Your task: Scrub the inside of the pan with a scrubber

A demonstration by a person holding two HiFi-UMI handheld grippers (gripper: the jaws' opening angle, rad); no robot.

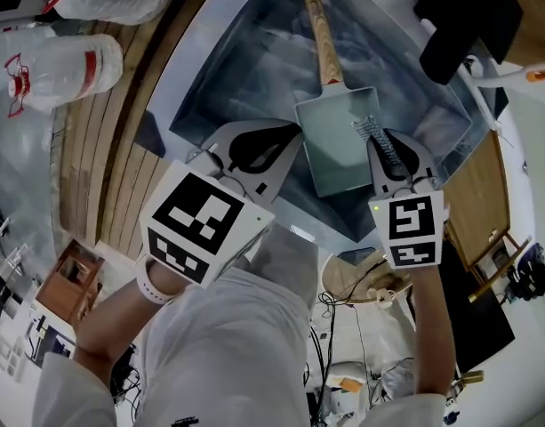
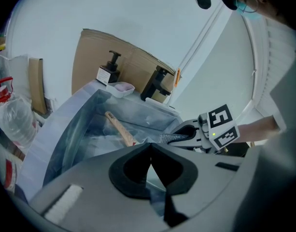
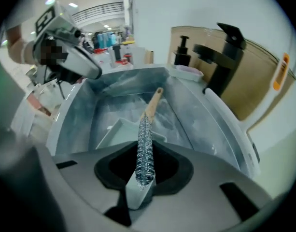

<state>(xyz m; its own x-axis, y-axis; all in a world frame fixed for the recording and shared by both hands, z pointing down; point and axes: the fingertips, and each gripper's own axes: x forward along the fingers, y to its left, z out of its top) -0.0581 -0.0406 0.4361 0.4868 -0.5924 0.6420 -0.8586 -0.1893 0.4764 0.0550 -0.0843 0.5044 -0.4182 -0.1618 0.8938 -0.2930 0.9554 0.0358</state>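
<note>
A pale green rectangular pan (image 1: 332, 154) with a wooden handle (image 1: 323, 38) lies in the steel sink (image 1: 220, 76). My right gripper (image 1: 388, 154) is shut on a steel-wool scrubber (image 1: 370, 132), which hangs over the pan's right rim. In the right gripper view the scrubber (image 3: 145, 129) stands on edge between the jaws of that gripper (image 3: 144, 151), above the pan (image 3: 118, 129). My left gripper (image 1: 285, 136) hovers at the pan's left side, shut with nothing in it. In the left gripper view its tips (image 2: 150, 145) meet, and the right gripper (image 2: 198, 132) with the scrubber (image 2: 171, 138) shows beyond.
A black faucet (image 3: 225, 57) and a soap dispenser (image 3: 182, 52) stand behind the sink, with a small pink dish (image 2: 122, 87) beside them. Plastic bottles (image 1: 59, 65) lie on the wooden boards left of the sink. Cardboard (image 2: 90, 57) leans on the wall.
</note>
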